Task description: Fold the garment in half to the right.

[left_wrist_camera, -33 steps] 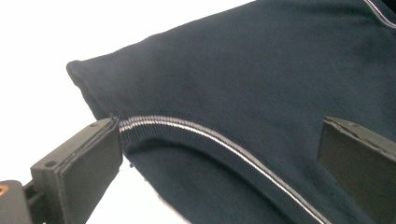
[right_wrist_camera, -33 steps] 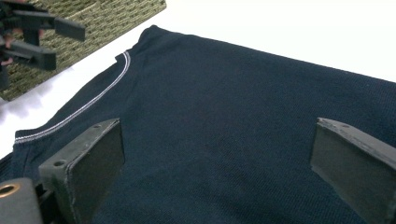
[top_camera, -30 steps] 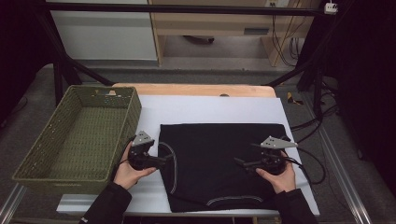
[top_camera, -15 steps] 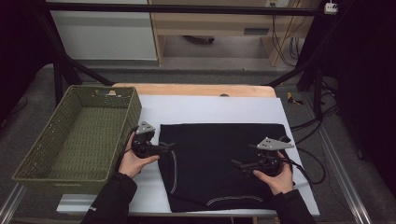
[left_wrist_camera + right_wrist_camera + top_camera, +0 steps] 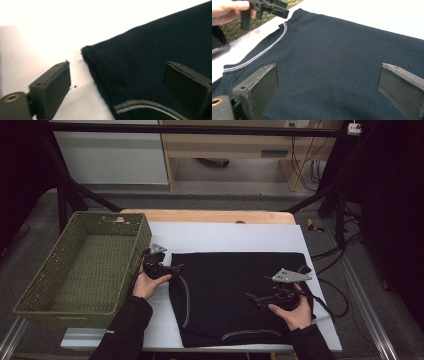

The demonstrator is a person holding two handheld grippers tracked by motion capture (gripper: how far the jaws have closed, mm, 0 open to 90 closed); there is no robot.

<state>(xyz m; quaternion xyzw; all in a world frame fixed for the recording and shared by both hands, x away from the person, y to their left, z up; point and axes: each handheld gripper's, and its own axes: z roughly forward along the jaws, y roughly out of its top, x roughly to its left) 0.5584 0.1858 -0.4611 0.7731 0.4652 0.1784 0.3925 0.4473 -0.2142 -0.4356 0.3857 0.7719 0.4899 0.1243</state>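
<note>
Jaws of the left gripper [image 5: 176, 268] stand wide apart but have just been closing a little; the near corner edge of the black garment [image 5: 240, 295] lies between them in the left gripper view, one jaw over the white sheet [image 5: 225, 236], the other over dark cloth, pads not pressing on it. Left hand [image 5: 148, 284] holds this gripper at the garment's far-left corner, just beside the green woven basket [image 5: 85, 265].

Right gripper [image 5: 252, 296] also gapes wide, nothing pinched; in the right gripper view its jaws straddle bare knit fabric. Right hand [image 5: 295, 310] rests over the garment's right part, with the grey three-cornered plate [image 5: 290, 275] on top of the gripper and a cable trailing off to the right.

Garment lies flat on the white sheet in the middle of the table, pale stitched lines curving along its left and near edges. Basket stands at the table's left edge, its side close to the left gripper. Wooden table edge [image 5: 210, 216] shows beyond the sheet.
</note>
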